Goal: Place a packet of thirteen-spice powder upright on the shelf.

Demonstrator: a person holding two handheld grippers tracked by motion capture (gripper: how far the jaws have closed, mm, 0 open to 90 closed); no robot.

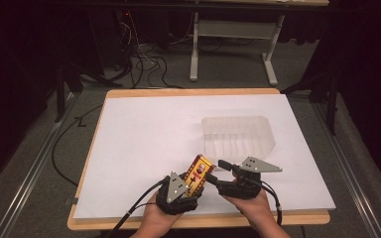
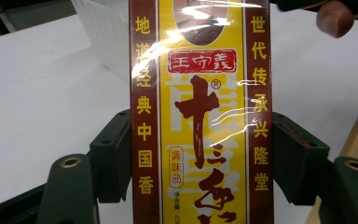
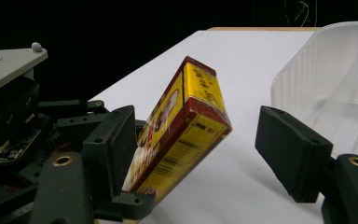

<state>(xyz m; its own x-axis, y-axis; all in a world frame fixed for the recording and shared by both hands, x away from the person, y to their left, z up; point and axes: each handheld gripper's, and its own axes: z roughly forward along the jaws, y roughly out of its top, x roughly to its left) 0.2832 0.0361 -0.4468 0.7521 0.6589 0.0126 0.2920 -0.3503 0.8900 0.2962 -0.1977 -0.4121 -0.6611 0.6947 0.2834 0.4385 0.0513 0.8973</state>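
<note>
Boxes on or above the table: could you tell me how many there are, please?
1: a yellow-and-red box, held off the table by the left gripper, beside the open right gripper and near the clear plastic tray.

White sheet (image 1: 149, 139) is laid over a wooden table (image 1: 188, 92), with the wood edge left showing at the far and near sides. Grey carpeted floor (image 1: 34, 163) is seen around the table. A black cable (image 1: 53, 157) is looped on the floor left of the table. A tangle of cables (image 1: 146, 62) is seen on the floor beyond the far edge, beside a white desk frame (image 1: 194, 54). Metal rails (image 1: 357, 191) are run along the floor on both sides. The background is dark.
</note>
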